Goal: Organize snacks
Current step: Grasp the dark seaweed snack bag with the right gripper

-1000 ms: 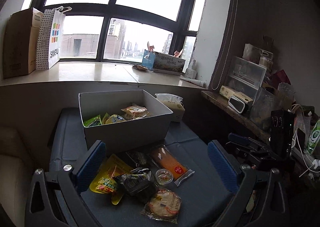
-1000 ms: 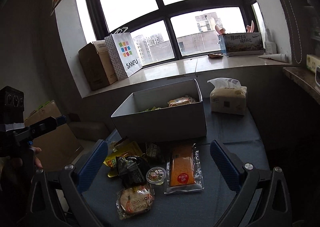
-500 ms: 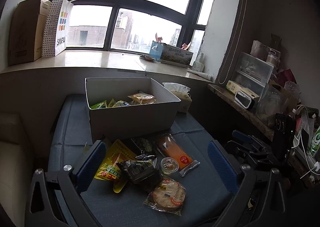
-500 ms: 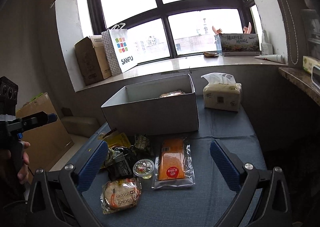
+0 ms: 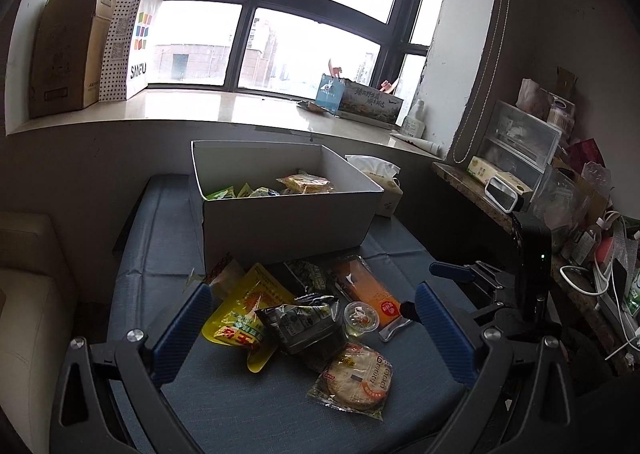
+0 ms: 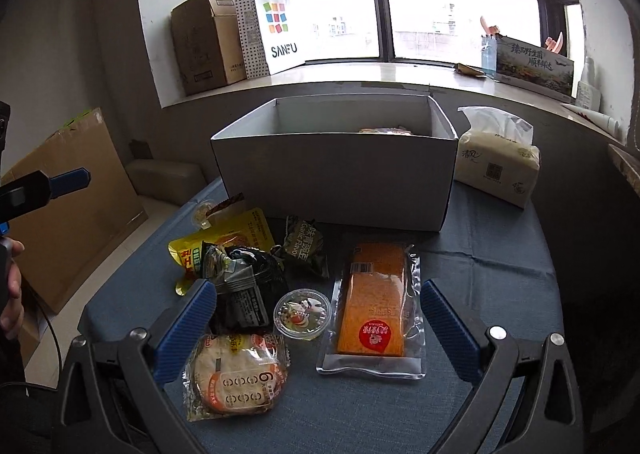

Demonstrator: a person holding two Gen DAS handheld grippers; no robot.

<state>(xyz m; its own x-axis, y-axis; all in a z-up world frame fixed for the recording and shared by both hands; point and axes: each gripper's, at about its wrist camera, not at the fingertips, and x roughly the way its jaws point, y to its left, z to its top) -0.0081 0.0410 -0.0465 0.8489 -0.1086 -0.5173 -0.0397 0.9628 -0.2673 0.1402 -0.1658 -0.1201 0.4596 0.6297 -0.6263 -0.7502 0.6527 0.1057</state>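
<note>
A white open box stands on the blue table and holds several snack packets. In front of it lie loose snacks: a yellow pouch, a dark packet, a jelly cup, an orange cake pack, a round biscuit pack and a green packet. My left gripper is open and empty above the pile. My right gripper is open and empty above the jelly cup.
A tissue pack sits right of the box. The windowsill holds a cardboard box, a SANFU bag and a printed box. A cluttered shelf runs along the right. A beige seat is at left.
Both grippers have moved closer to the snack pile and lower. The snacks and box appear larger. Both stay open and empty.
</note>
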